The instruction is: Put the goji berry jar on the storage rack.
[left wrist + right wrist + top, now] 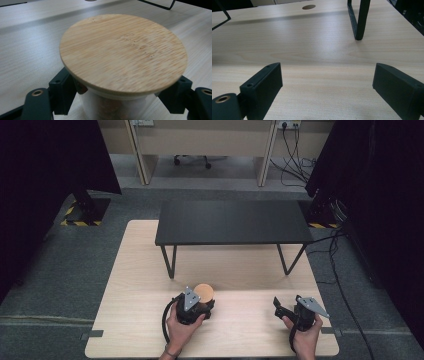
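Jar (pixel 112 110) w/ round bamboo lid (pixel 123 52) sits on the light wood table (pixel 140 270), just in front of the black stand (pixel 232 222), near its left leg. Left gripper (pixel 202 306) pinches the jar's glass body right under the lid, jaws pressed on both sides (reddish-brown contents inside, too blurred to name). Right gripper (pixel 276 304) is well apart from the jar, to its right, in front of the stand's right leg (pixel 358 18); jaws spread wide w/ bare tabletop between.
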{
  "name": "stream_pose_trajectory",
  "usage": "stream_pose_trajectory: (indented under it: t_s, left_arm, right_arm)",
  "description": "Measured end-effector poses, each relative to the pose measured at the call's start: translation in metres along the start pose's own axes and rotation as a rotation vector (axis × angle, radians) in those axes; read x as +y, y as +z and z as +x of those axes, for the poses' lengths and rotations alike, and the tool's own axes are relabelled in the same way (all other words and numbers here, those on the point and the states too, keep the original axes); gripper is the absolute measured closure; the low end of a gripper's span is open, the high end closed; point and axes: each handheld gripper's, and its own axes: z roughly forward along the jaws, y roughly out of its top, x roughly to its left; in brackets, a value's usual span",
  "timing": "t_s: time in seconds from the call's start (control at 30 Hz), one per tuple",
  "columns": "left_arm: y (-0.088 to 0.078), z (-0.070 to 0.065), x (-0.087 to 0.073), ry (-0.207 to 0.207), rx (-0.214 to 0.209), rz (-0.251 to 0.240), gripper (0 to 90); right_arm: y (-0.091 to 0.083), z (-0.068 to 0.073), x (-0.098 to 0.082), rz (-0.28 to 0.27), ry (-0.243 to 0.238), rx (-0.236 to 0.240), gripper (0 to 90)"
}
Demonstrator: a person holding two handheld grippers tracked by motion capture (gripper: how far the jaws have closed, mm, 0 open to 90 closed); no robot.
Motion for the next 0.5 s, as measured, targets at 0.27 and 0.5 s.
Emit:
stream_pose_trajectory:
  t_s: [0.27,0.5]
  left_arm:
    - [-0.023,0.001,0.006,-0.018,0.008,-0.009,25.3]
    - [-0.062,-0.005,0.017,0.002,0.052,-0.057,25.3]
  right_arm:
    - [0.000,0.001,0.000,0.001,-0.006,0.000,9.0]
    - [0.000,0.002,0.000,0.002,-0.003,-0.005,9.0]
